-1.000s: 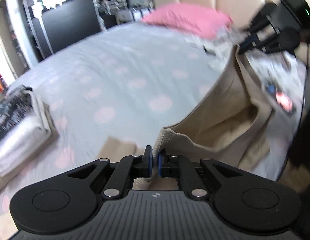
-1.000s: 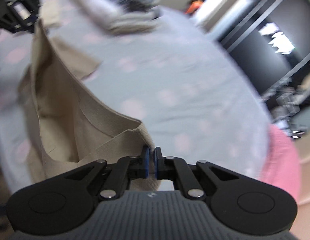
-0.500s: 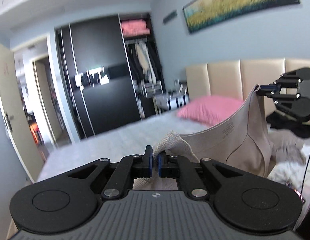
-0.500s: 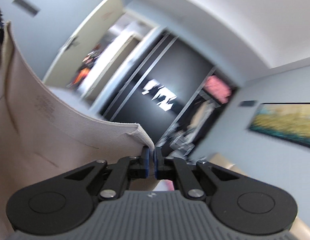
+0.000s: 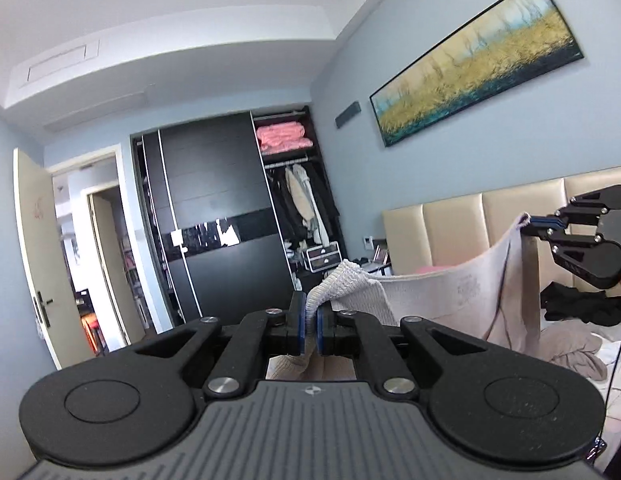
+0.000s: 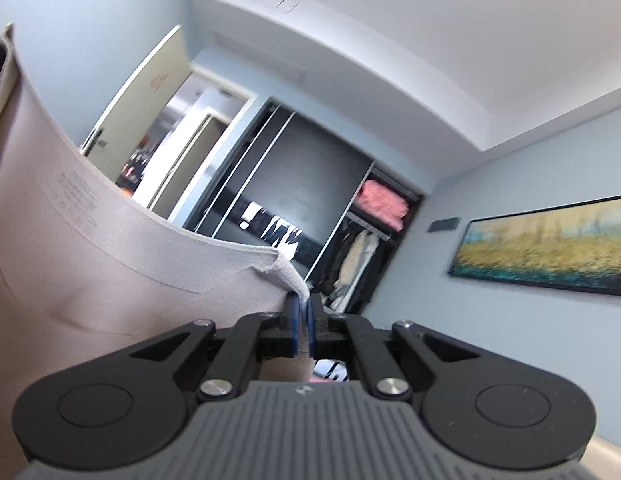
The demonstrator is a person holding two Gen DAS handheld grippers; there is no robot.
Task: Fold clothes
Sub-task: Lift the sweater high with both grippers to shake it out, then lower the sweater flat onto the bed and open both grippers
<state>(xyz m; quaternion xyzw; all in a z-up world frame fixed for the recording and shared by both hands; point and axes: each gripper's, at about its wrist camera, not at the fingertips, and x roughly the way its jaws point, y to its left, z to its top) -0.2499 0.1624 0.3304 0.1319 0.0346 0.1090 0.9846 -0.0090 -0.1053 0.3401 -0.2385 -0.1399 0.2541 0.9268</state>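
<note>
Beige garment point(image 5: 450, 304) lifted off the bed, both grippers raised, now stretched in the air

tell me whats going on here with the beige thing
A person is folding clothes with handheld tongs, one pair in each hand. The left tongs are shut on one ribbed end of a beige garment, and the right tongs are shut on the other end. The garment hangs stretched between them in the air, above the bed, where other clothes lie in a heap. No fold has been made yet.
</note>
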